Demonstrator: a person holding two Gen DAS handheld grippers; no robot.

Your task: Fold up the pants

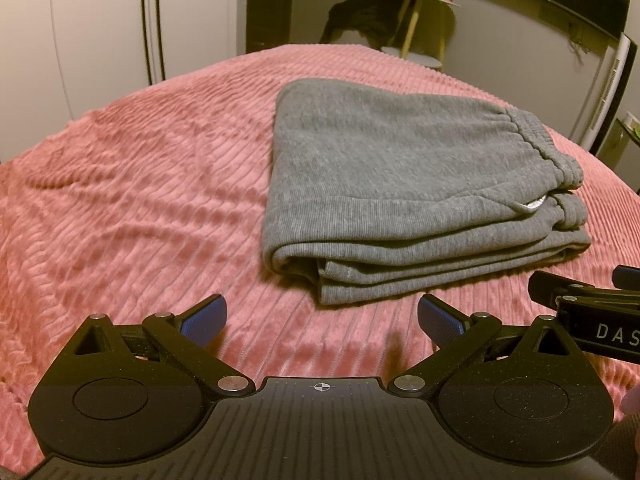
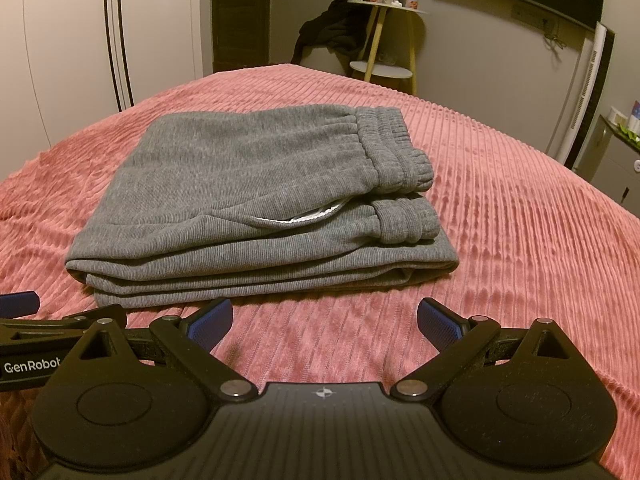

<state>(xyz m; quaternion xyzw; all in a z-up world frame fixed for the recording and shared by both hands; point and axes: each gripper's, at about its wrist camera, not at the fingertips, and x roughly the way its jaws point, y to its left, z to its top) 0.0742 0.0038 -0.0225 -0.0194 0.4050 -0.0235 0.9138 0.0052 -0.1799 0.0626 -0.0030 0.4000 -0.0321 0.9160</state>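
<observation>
Grey sweatpants (image 1: 380,184) lie folded in a thick stack on the pink ribbed bedspread (image 1: 140,184), with the elastic waistband on the right side of the stack. In the right wrist view the same pants (image 2: 240,200) lie just ahead, and a white pocket lining peeks out near the waistband. My left gripper (image 1: 322,318) is open, just short of the stack's near edge, with nothing between its blue pads. My right gripper (image 2: 325,318) is open too, close to the stack's front edge and apart from it. The two grippers sit side by side.
The bedspread (image 2: 500,220) reaches out on all sides of the pants. Beyond the bed's far edge stands a small round side table (image 2: 386,12) with cans, and dark clothing (image 2: 332,32) is draped beside it. White wardrobe doors (image 1: 100,20) line the left.
</observation>
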